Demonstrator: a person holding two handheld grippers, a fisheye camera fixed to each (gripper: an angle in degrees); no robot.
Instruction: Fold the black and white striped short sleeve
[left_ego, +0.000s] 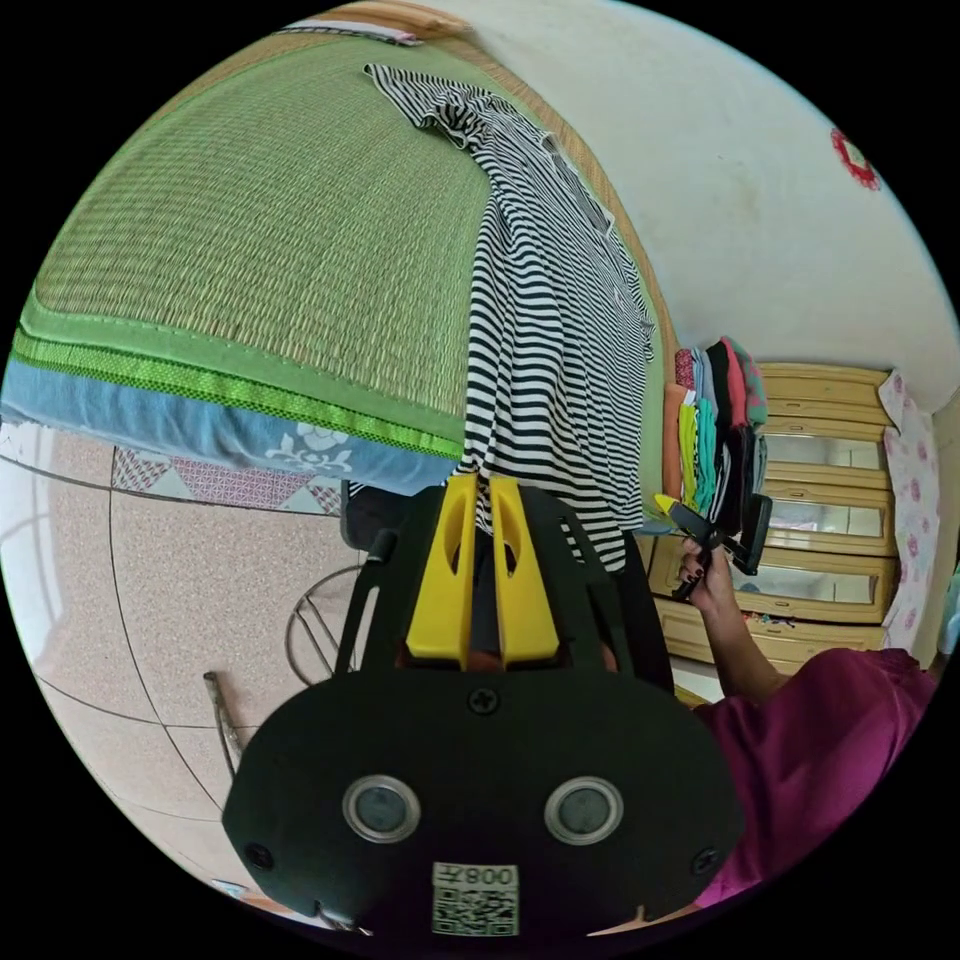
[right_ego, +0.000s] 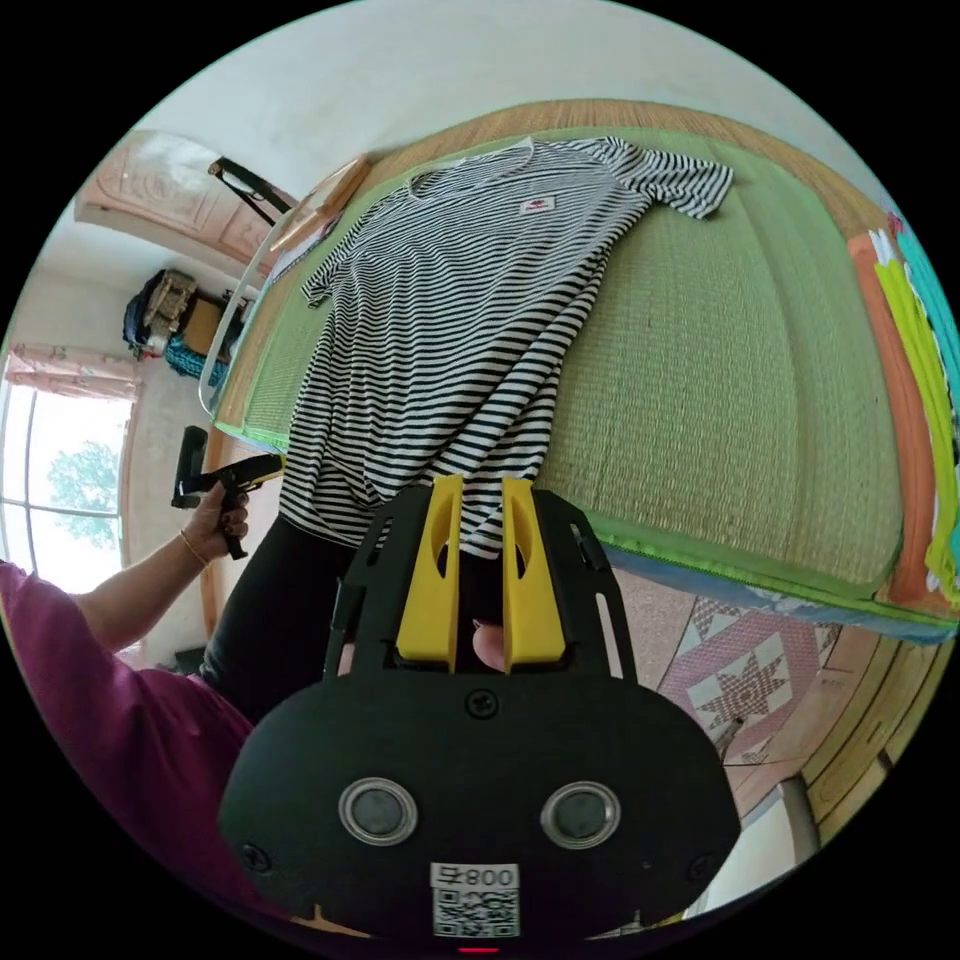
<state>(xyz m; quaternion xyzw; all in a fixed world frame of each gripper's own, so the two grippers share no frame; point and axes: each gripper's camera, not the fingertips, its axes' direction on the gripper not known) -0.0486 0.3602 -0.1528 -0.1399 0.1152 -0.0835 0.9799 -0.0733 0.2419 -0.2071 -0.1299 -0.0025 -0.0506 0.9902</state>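
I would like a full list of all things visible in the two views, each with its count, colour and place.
black and white striped short-sleeve shirt: one, lying on the mat, hem end hanging over the near edge.
green woven straw mat: one, covering the bed.
stack of folded clothes: one, many colours, at the mat's end beside the shirt.
cream wooden dresser: one, against the wall.
tiled floor: beige, with a patterned pink star tile, below the bed.
window: one, bright, far side of the room.
left gripper: yellow jaws, closed on the shirt hem.
right gripper: yellow jaws, at the shirt hem.
person's sleeve: magenta.
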